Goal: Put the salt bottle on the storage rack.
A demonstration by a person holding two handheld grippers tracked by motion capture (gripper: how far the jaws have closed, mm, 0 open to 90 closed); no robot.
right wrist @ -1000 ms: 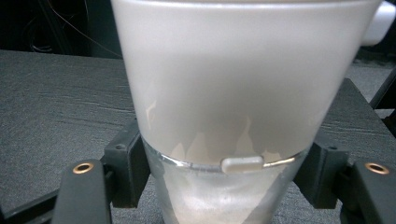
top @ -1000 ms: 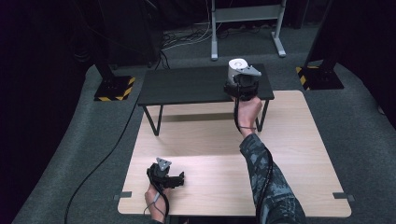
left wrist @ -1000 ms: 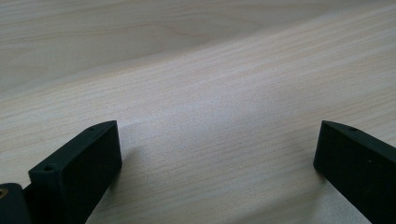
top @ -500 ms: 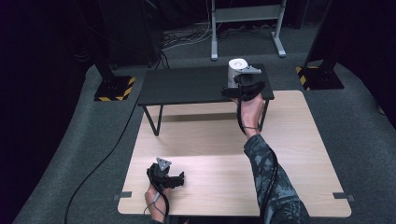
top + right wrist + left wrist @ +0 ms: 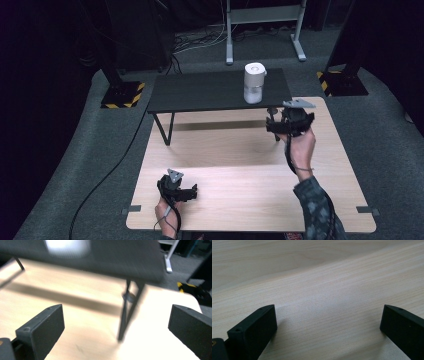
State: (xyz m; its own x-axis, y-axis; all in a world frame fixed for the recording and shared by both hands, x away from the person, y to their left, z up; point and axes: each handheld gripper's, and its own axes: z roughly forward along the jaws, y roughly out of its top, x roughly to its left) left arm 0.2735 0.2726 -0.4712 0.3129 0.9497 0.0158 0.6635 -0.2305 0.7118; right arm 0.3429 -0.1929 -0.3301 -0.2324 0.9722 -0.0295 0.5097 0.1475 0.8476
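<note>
White cylindrical container [image 5: 255, 82]: stands upright, long axis vertical, on the small black raised shelf [image 5: 200, 92] at the far side of the pale wooden worktop [image 5: 240, 175].
Right hand-held gripper [image 5: 290, 120]: jaws wide apart, empty; container lies just beyond it, slightly left. Nearer of the two.
Left hand-held gripper [image 5: 177, 190]: jaws wide, empty, low over the worktop's near edge, well apart.

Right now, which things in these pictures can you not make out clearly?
- White container on the black shelf: in the right gripper view it is a motion-blurred white patch cut by the top edge.
- Its contents and lid details: too small in the high view.
- The shelf's far legs: hidden under its top in the high view.
- The person's body: cut off by the bottom edge.
</note>
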